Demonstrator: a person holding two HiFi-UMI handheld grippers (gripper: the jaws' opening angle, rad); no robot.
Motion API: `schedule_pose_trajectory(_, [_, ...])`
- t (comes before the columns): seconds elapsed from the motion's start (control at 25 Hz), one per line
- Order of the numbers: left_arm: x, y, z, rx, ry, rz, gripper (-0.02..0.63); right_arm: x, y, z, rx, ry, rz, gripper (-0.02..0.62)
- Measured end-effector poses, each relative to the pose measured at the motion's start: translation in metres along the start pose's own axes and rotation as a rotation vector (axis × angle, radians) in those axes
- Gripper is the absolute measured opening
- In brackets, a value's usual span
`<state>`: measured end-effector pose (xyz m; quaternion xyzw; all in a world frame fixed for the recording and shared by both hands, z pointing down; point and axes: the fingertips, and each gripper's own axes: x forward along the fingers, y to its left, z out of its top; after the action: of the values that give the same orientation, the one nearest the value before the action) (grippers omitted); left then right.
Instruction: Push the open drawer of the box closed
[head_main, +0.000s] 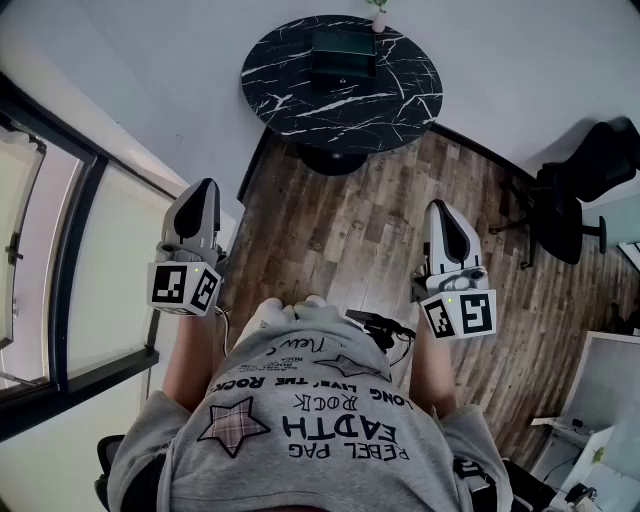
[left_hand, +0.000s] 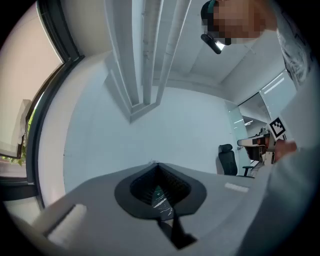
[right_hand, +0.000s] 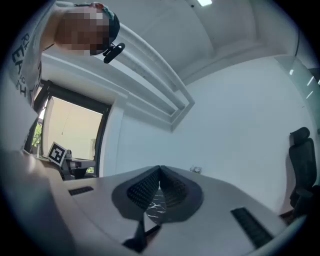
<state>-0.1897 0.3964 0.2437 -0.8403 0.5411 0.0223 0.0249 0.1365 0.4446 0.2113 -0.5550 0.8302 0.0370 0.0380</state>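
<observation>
2 jaws clenched, empty: left gripper (head_main: 206, 188) and right gripper (head_main: 437, 208) should approach the box (head_main: 343, 42) at 12 o'clock and push the drawer (head_main: 343, 72) squarely.

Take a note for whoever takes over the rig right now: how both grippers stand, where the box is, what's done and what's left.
Left gripper: jaws together, empty, held level in front of the person.
Right gripper: jaws together, empty, held about level.
Box: dark green, on the round black marble table, across the wooden floor and well ahead of both grippers; nothing touches it.
Drawer: its front faces the person and seems to stick out, but it is too small to be sure.
Done: nothing yet.
Left: step up to the table and push the drawer closed.
</observation>
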Motion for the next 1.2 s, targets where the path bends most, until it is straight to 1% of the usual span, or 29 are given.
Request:
schedule_pose_trajectory(0.32, [0.005, -0.014, 0.001, 0.017, 0.003, 0.000, 0.006, -0.001, -0.003, 0.000, -0.008, -0.004, 0.006, 0.012])
schedule_pose_trajectory(0.52, [0.009, -0.022, 0.006, 0.025, -0.005, -0.002, 0.006, 0.002, -0.001, 0.002, -0.002, -0.006, 0.029, 0.012])
schedule_pose_trajectory(0.84, [0.013, -0.023, 0.002, 0.028, 0.007, 0.007, 0.006, 0.014, -0.001, 0.000, 0.053, -0.030, 0.050, 0.014])
schedule_pose_trajectory(1.0, [0.030, -0.019, -0.003, 0.019, 0.009, -0.004, 0.006, 0.032, -0.001, -0.003, 0.045, -0.030, 0.043, 0.014])
schedule_pose_trajectory(1.2, [0.065, -0.010, -0.004, -0.024, -0.017, -0.028, 0.006, 0.057, -0.009, -0.007, 0.052, -0.019, 0.021, 0.014])
